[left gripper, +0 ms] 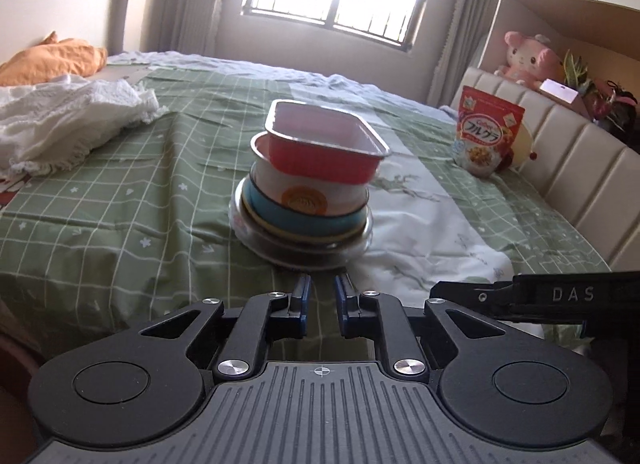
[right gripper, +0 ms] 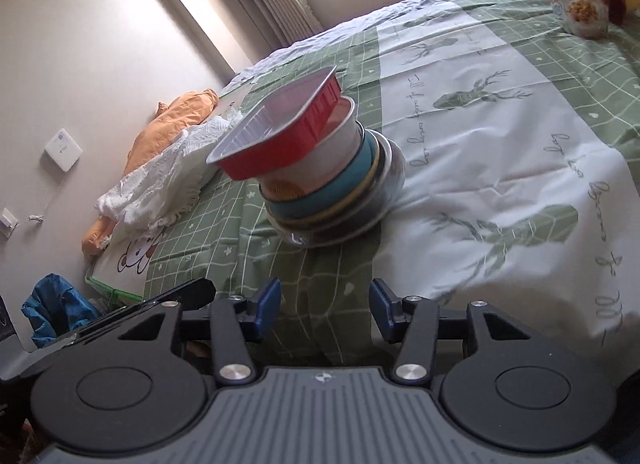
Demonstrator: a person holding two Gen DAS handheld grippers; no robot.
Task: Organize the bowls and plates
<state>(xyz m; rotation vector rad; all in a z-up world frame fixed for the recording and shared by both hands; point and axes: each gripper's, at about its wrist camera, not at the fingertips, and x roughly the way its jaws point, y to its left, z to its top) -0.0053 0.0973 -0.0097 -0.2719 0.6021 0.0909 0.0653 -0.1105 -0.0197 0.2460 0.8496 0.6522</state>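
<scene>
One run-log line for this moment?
stack: red tray atop bowls, on bed | left gripper: nearly shut, empty | right gripper: open, empty | both short of stack

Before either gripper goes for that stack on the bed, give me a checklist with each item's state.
1. Left gripper empty, jaws narrowly apart: ok.
2. Right gripper empty, jaws wide: ok.
3. Red foil tray seated level on the white bowl: not ok, it overhangs and tilts.
4. Glass bowl at the bottom resting firmly on the soft bedspread: cannot tell.
5. Path to the stack free: ok.
6. Cereal bag apart from the stack: ok.
</scene>
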